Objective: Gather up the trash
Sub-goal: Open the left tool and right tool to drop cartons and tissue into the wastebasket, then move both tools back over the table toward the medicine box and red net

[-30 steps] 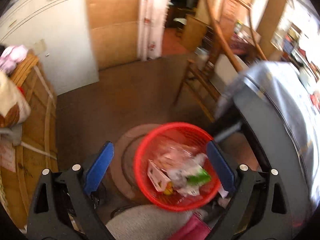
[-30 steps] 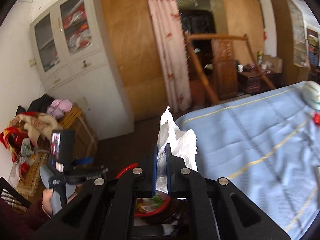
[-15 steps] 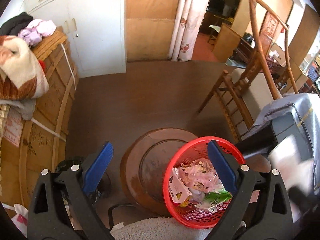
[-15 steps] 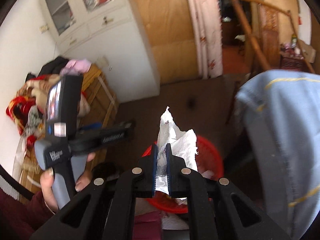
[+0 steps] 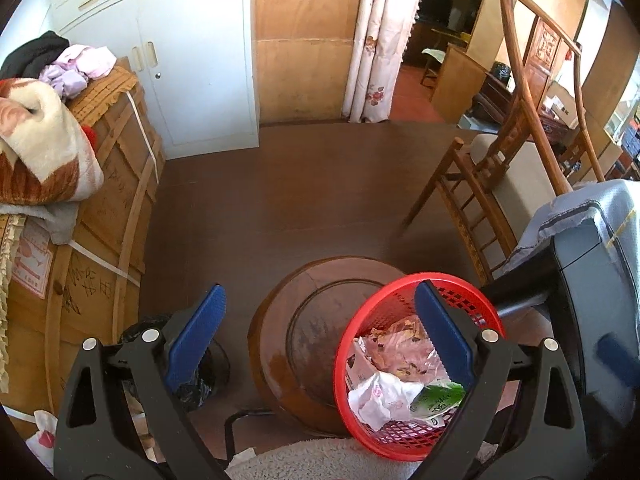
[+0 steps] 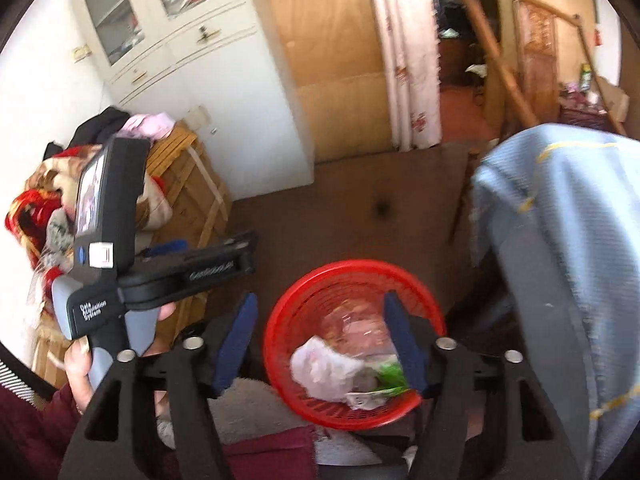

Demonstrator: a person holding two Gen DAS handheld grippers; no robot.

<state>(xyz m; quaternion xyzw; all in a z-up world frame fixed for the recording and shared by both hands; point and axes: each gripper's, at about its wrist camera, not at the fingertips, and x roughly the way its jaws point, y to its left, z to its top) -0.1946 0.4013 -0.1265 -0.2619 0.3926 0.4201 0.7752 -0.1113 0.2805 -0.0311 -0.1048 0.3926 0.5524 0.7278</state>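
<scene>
While the right gripper (image 6: 320, 344) hangs over the red mesh basket (image 6: 280, 312) at the lower middle of its frame, its blue-padded jaws have just been opening and now stand wide apart with nothing between them. The crumpled white tissue (image 6: 324, 368) lies loose inside the basket, on top of the other rubbish and touching neither pad. In the left wrist view the same tissue (image 5: 380, 396) sits low in the basket (image 5: 348, 344) at the lower right, beside a green-printed wrapper (image 5: 436, 400) and some clear and pinkish plastic film (image 5: 400, 344).

The left gripper (image 5: 320, 340) also has its jaws spread wide and holds nothing; one blue pad crosses in front of the basket's rim without any sign of touching it.

Judging by its creases, the tissue is very light, soft and easily crushed, so a pinch on any raised fold should hold it, though a thin corner may tear. The film and wrapper look light but slick, and probably need a grip across a bunched part rather than a flat edge. The basket seems a stiff, light plastic lattice, best taken by its rim. It stands on the brown floor just beside a round wooden stool (image 5: 320, 320), near the blue-covered table (image 6: 560, 240) at the right.
</scene>
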